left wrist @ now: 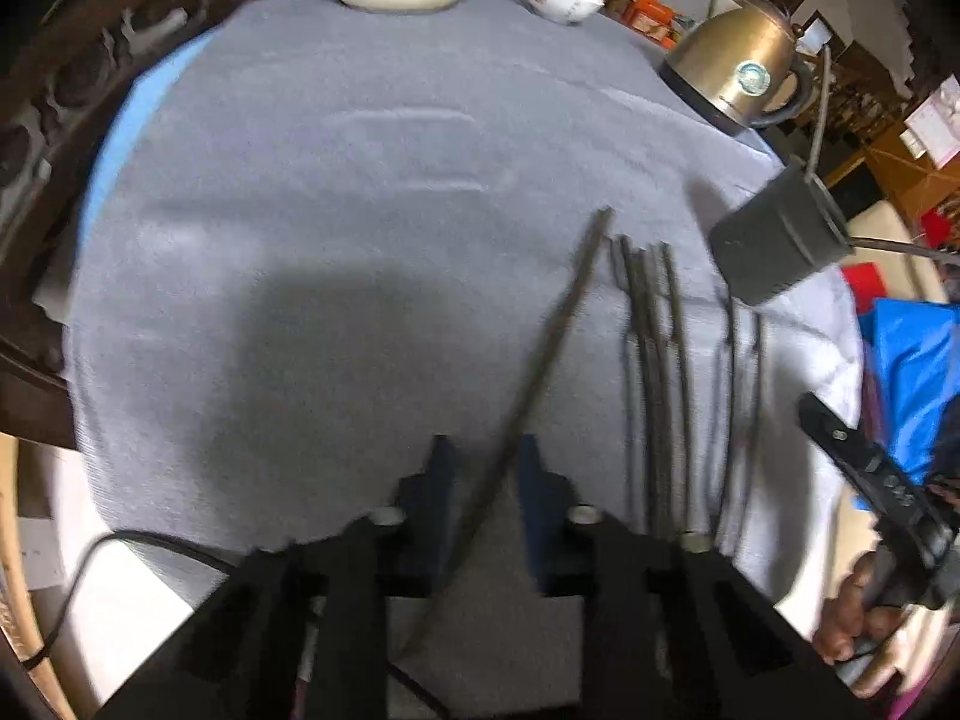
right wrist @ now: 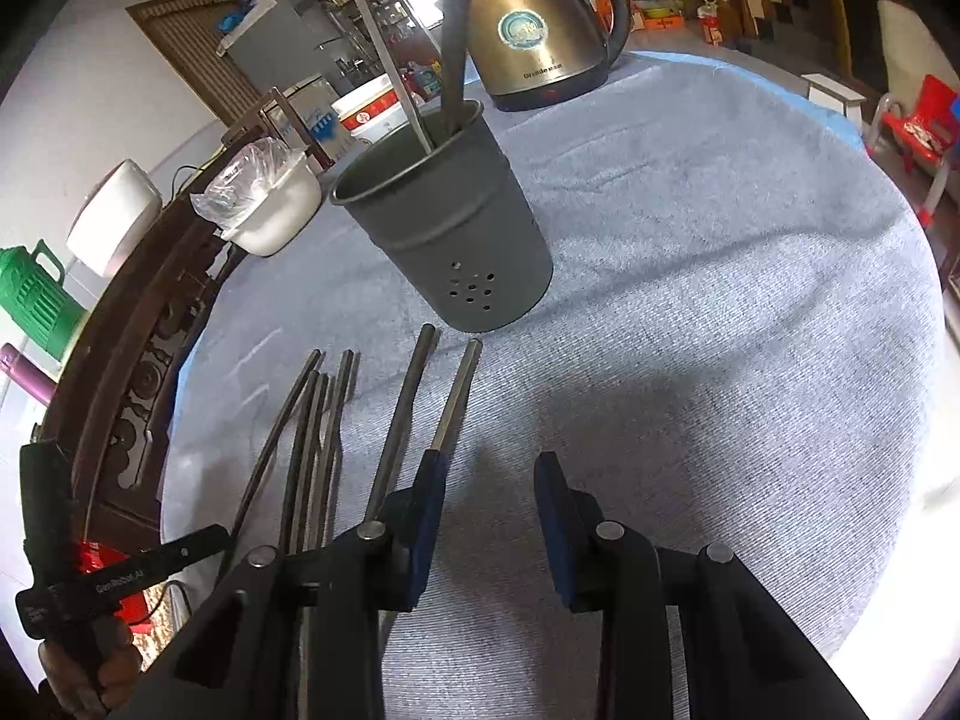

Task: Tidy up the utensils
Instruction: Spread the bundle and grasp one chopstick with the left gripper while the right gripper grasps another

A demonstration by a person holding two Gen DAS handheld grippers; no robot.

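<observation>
Your left gripper has one dark chopstick between its blue fingertips; the jaws look closed on it, though blur makes contact hard to confirm. It slants ahead and rightward from the fingers over the grey cloth. Just right of the fingers lie more chopsticks. Farther ahead and right stands the grey utensil holder, the kettle beyond it.

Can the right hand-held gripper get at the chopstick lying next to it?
Probably yes: the right hand-held gripper is open and empty, the chopstick lies beside its left finger on bare cloth, and nothing covers it.
</observation>
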